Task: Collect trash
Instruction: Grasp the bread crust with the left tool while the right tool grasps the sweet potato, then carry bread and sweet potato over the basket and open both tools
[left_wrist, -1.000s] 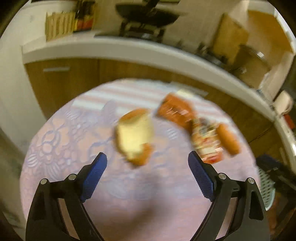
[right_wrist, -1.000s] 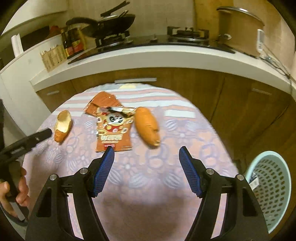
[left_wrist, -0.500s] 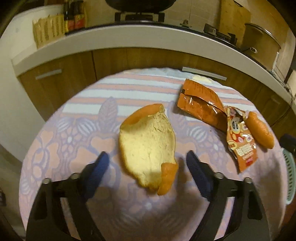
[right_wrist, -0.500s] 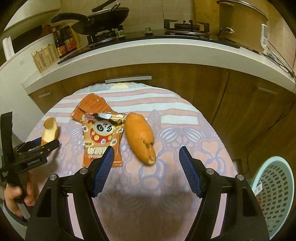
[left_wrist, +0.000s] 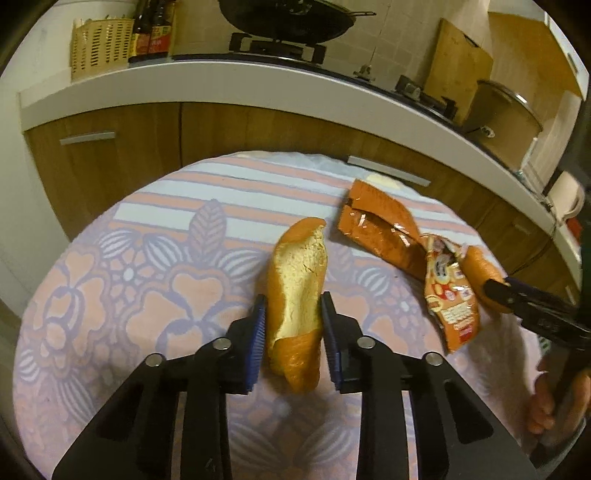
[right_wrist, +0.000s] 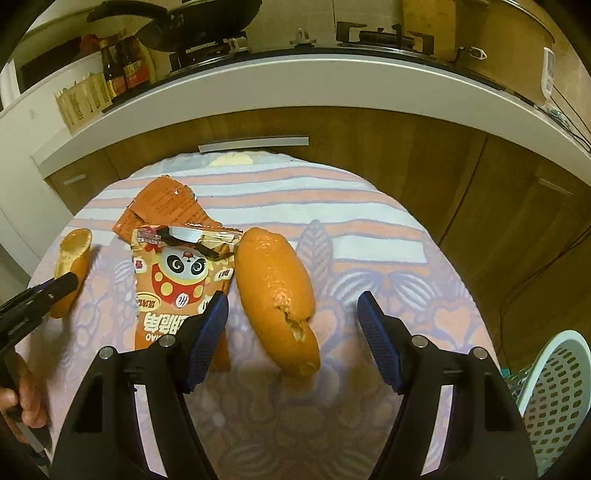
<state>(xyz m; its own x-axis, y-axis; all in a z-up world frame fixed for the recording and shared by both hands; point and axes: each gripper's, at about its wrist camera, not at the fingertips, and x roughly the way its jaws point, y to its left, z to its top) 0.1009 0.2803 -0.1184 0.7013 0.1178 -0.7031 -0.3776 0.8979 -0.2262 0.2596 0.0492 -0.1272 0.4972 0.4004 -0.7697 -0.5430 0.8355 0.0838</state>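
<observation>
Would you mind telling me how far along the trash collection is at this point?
Nothing looks binned yet. In hand: the left gripper is shut on the white-sided orange peel, and the right gripper is open around the whole-skinned orange peel. Left on the table: the panda snack wrapper and the torn orange wrapper, all bound for the perforated basket.

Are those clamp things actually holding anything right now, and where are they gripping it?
The left gripper pinches the curved orange peel with pale pith across its lower half. The right gripper holds nothing, open around another orange peel.
</observation>
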